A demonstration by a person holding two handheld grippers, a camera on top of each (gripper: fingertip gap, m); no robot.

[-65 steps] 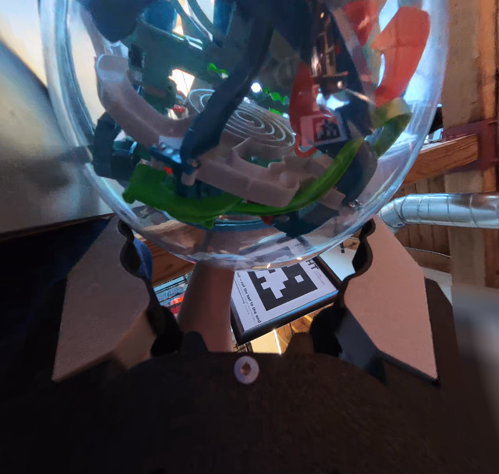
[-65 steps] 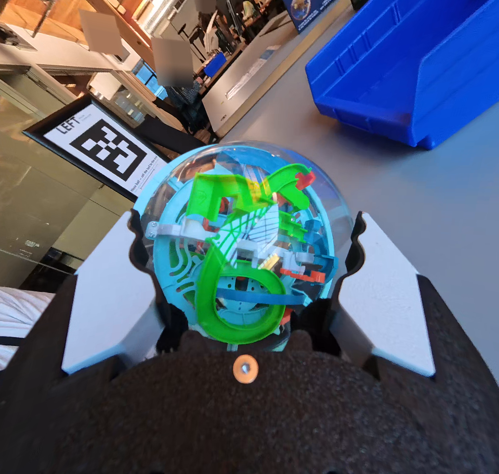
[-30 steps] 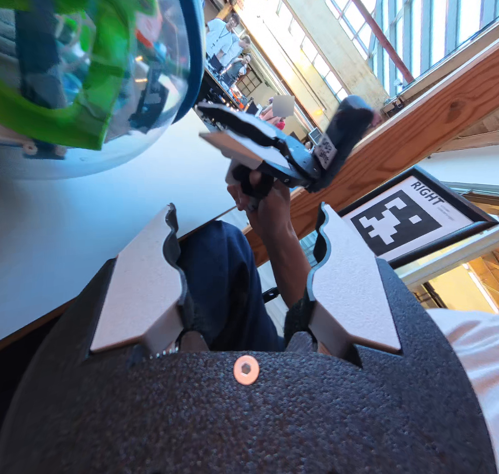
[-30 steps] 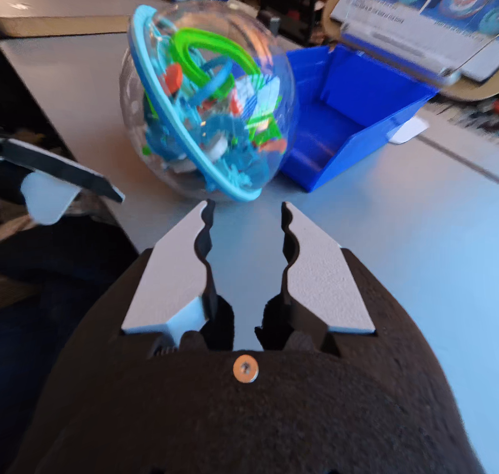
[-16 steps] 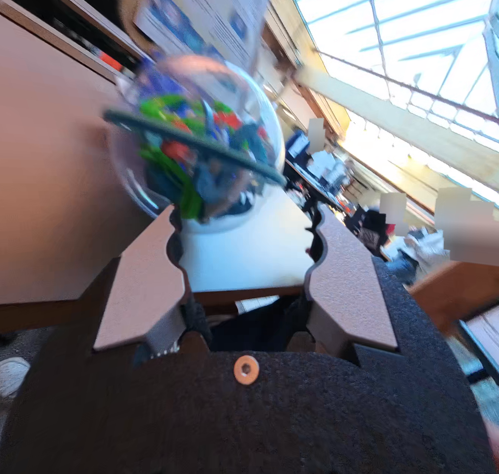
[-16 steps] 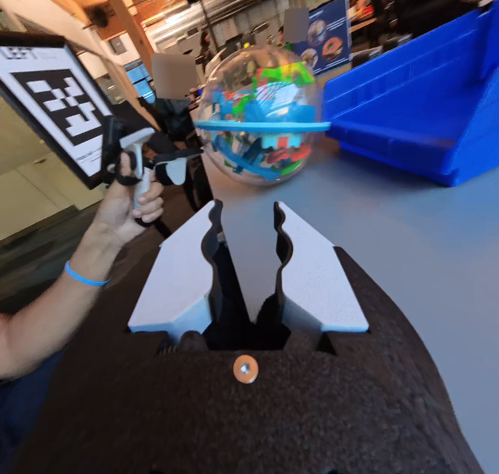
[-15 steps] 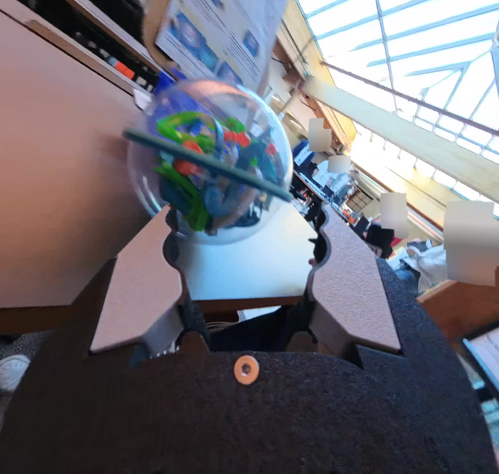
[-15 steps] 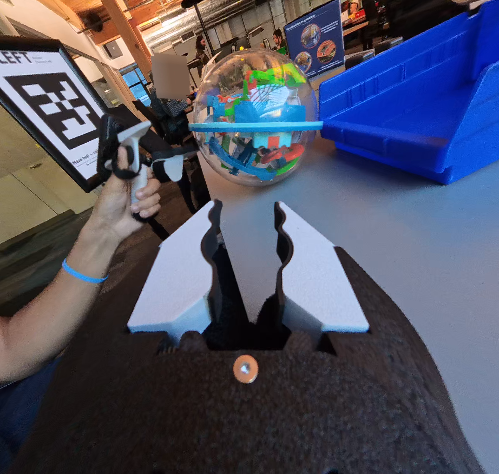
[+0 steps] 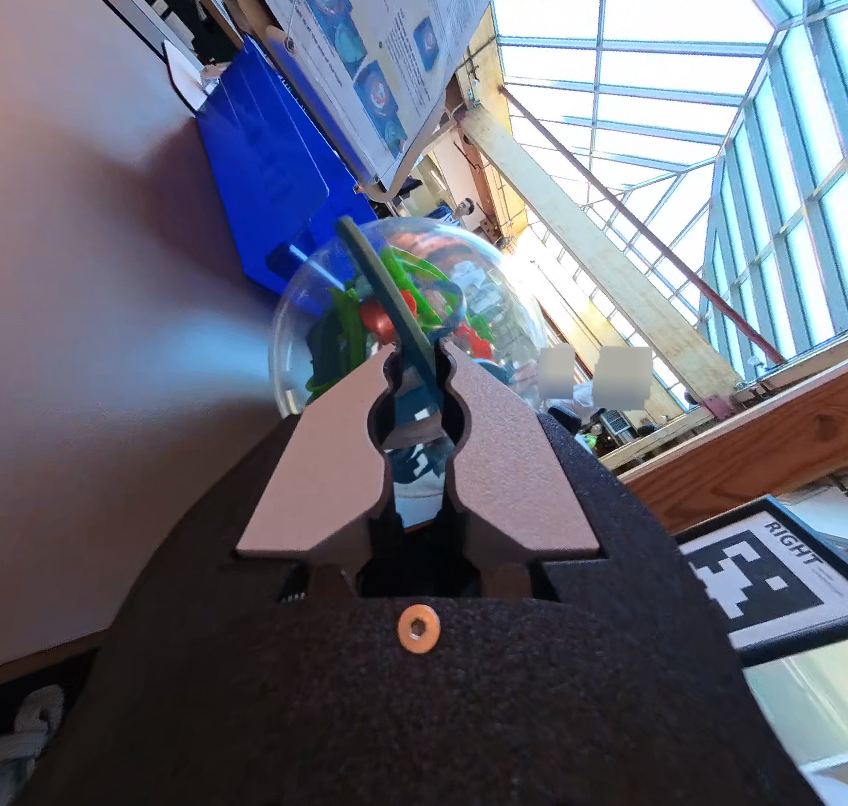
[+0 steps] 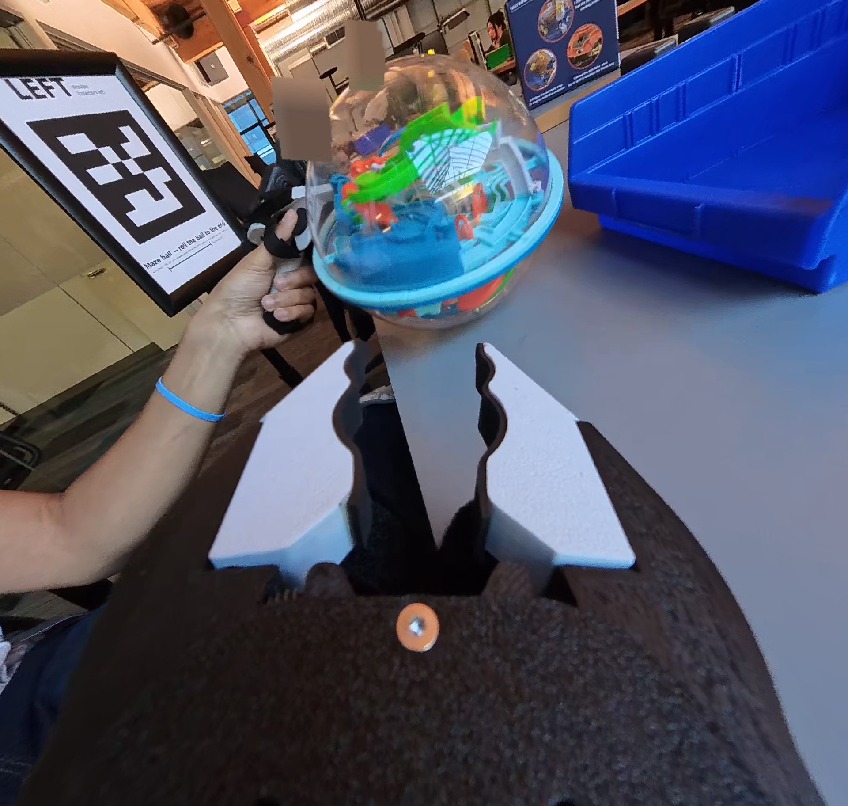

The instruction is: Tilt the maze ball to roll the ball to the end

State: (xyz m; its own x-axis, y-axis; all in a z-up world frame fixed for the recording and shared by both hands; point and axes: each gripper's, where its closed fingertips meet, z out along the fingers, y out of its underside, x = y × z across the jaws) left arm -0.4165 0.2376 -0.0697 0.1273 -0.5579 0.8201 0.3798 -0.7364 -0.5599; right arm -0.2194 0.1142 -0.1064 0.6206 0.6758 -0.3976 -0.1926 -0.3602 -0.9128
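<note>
The maze ball (image 10: 431,196) is a clear sphere with green, blue and red tracks and a light blue ring (image 10: 440,297) around its middle. It sits tilted near the left edge of the grey table (image 10: 642,393). In the left wrist view my left gripper (image 9: 416,348) is shut on the ring of the maze ball (image 9: 413,288). In the right wrist view the left gripper (image 10: 287,228) shows at the ball's left side, held by a hand (image 10: 248,297). My right gripper (image 10: 415,350) is open and empty, a short way in front of the ball. The small ball inside cannot be made out.
A blue bin (image 10: 711,164) stands on the table behind and right of the maze ball; it also shows in the left wrist view (image 9: 270,173). A framed marker sign (image 10: 105,164) stands off the table to the left, another (image 9: 771,577) at the right.
Both grippers let go of the ball and it stood on the table. My left gripper has since come back and shut on its ring, and the ball has tilted. My right gripper stays back, jaws slightly wider.
</note>
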